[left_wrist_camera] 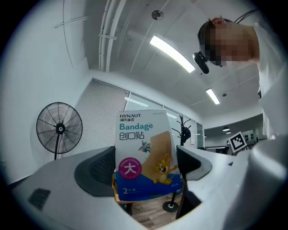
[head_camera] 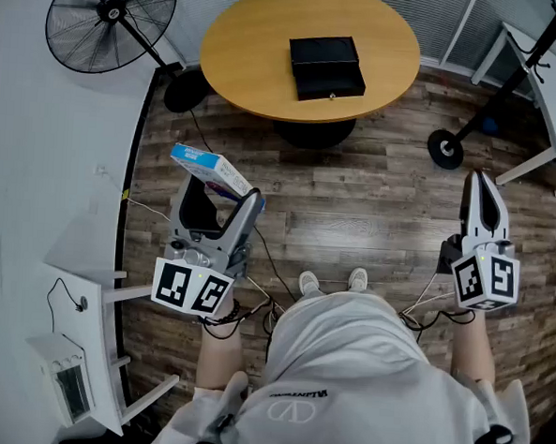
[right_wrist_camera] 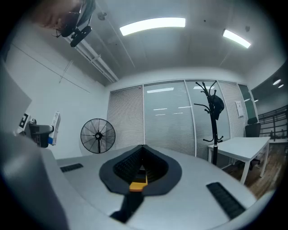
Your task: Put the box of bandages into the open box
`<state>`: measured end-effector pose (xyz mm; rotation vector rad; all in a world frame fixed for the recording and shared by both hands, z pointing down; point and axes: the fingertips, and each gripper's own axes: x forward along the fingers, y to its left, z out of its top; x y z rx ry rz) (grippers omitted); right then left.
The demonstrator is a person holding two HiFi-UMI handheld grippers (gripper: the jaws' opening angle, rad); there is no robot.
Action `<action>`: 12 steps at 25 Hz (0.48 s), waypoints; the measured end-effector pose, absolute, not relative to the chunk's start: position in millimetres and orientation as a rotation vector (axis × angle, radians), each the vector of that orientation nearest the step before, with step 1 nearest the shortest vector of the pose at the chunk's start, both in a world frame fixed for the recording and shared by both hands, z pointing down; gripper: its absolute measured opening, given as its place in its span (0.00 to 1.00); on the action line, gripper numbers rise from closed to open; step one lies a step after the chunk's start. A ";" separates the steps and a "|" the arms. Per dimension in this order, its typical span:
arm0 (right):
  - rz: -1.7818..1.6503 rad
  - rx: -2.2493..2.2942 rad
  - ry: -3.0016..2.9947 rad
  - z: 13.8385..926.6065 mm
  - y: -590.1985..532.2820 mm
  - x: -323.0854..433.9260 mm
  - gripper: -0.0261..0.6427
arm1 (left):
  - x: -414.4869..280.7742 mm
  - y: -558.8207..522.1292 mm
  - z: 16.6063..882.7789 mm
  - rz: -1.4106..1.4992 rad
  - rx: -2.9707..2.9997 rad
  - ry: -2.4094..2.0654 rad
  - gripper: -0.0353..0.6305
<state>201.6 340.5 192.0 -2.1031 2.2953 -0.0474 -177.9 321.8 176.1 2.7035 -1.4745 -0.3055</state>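
Pinching the box of bandages (left_wrist_camera: pixel 143 143) by its lower edges, the left tongs (left_wrist_camera: pixel 146 167) probably need only gentle pressure on light, crushable card; the right tongs (right_wrist_camera: pixel 142 167) sit clenched, empty.

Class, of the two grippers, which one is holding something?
The left gripper: its jaws clamp the blue-and-white box of bandages, while the right gripper has its jaws closed together with nothing between them.

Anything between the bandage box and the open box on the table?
Nothing visible. The bandage box is in the left hand-held gripper, with only bare floor up to the table holding the black box. The fan stands off to the left.
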 end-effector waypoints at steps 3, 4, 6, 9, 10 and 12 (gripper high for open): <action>-0.039 -2.097 2.299 189.8 338.3 193.8 0.06 | -182.8 319.9 173.9 -0.310 2.708 -1.471 0.69; -0.043 -2.088 2.300 189.5 337.7 191.1 0.06 | -184.2 319.2 173.9 -0.311 2.709 -1.467 0.69; -0.055 -2.067 2.298 188.9 336.8 185.4 0.06 | -186.8 318.0 174.8 -0.311 2.714 -1.455 0.69; -0.057 -2.078 2.286 189.0 335.0 175.3 0.06 | -194.4 316.4 176.7 -0.311 2.720 -1.437 0.69; -0.055 -2.085 2.283 189.6 334.3 171.5 0.06 | -197.8 315.6 177.4 -0.314 2.721 -1.430 0.69; -0.051 -2.100 2.277 190.9 333.0 163.8 0.06 | -203.8 313.1 179.2 -0.319 2.723 -1.408 0.69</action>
